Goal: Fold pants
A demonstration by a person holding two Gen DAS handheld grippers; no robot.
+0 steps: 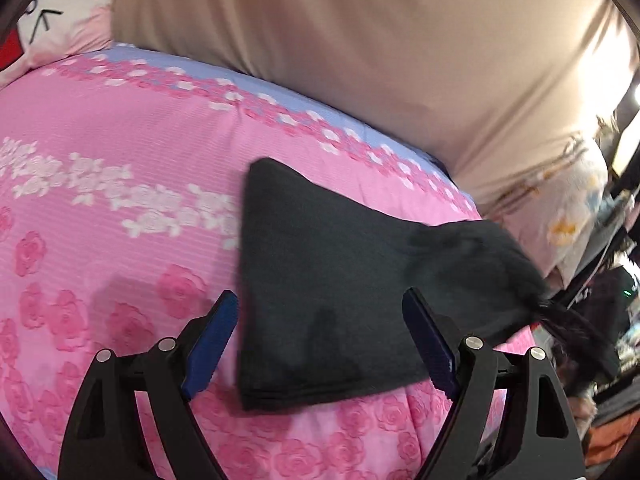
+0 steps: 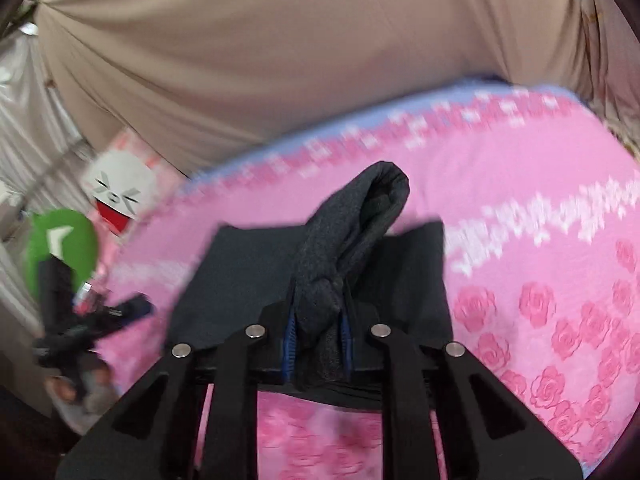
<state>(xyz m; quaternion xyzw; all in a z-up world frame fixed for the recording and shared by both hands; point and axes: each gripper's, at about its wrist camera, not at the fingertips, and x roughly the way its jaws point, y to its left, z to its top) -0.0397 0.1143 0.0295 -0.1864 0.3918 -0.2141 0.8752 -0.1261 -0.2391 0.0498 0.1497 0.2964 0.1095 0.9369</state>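
The dark grey pants (image 1: 320, 280) lie folded into a compact stack on a pink rose-patterned bedspread (image 1: 120, 200). My left gripper (image 1: 322, 312) is open above the stack's near left part and holds nothing. My right gripper (image 2: 318, 332) is shut on a bunched edge of the pants (image 2: 344, 240), which stands up in a hump between the blue pads (image 2: 290, 340). The rest of the stack (image 2: 240, 280) lies flat beneath. The left gripper also shows in the right wrist view (image 2: 100, 312) at the far left, blurred.
A beige fabric wall (image 1: 360, 40) rises behind the bed. A pillow with a cartoon face (image 2: 120, 196) lies at the bed's corner. Clutter and dark objects (image 1: 600, 300) stand beyond the bed's right edge.
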